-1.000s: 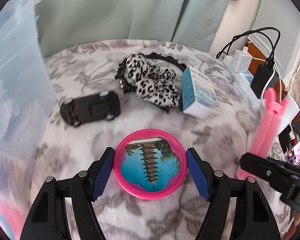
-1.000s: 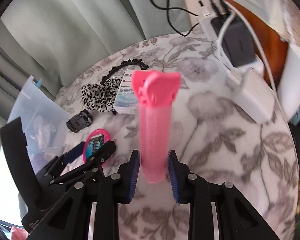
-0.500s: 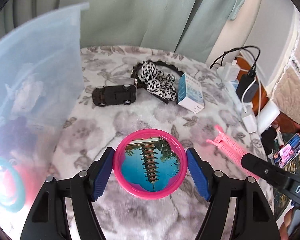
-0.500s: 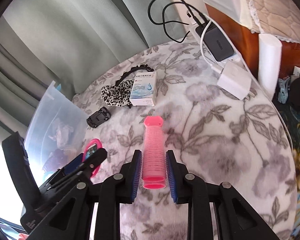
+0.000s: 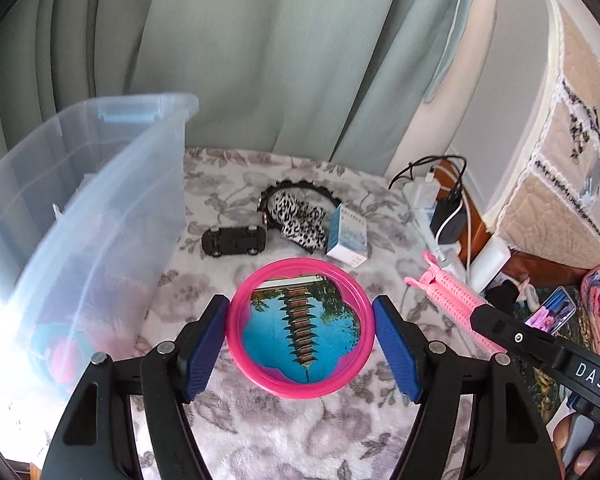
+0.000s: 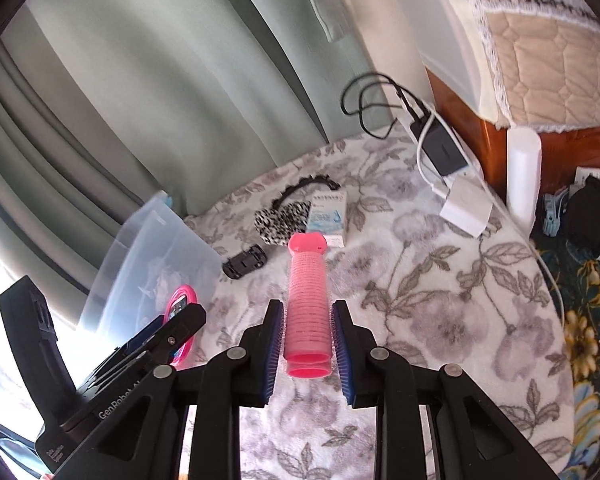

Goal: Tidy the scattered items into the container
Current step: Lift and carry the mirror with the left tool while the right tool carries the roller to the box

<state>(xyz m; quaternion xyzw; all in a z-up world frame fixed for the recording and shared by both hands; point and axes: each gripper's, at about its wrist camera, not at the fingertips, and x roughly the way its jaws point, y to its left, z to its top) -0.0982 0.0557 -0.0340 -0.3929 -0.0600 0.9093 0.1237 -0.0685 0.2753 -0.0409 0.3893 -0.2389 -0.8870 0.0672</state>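
Left wrist view: you have lifted both loads off the floral cloth; the clear plastic storage bin (image 5: 100,184) now sits lower, at frame left.
Your left gripper (image 5: 300,334) stays clamped on the round pink-rimmed pagoda mirror (image 5: 300,322); your right gripper (image 6: 306,350) stays closed on the pink ribbed hair roller (image 6: 307,304); next comes the drop into the bin, I judge.

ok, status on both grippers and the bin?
Left gripper shut on round pink-rimmed mirror. Right gripper shut on pink cylindrical hair roller. Clear plastic storage bin left of both, nothing blocking.
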